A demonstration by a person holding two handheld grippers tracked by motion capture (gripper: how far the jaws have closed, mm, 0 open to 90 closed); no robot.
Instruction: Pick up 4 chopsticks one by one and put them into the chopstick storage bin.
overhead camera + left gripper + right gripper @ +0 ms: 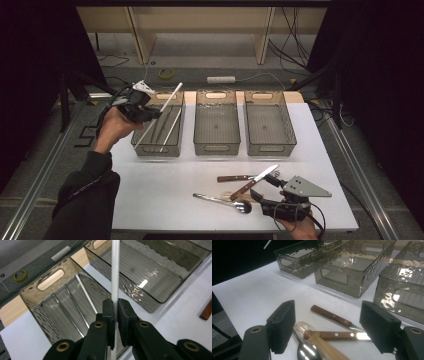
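chopstick [115, 272] clamped in left tongs [116, 312] above, seemingly, left bin [32, 293].

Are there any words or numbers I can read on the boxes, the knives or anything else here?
None: no readable text anywhere.
The three bins are plain smoky plastic, no labels.
The knives have wooden handles with rivets, no brand visible.
The spoon bears no marking that shows.
The white stick in the left gripper is blank.
The right gripper shows no lettering.

Lab: black curtains [30, 75], floor cables [295, 40], rig rails [40, 190].
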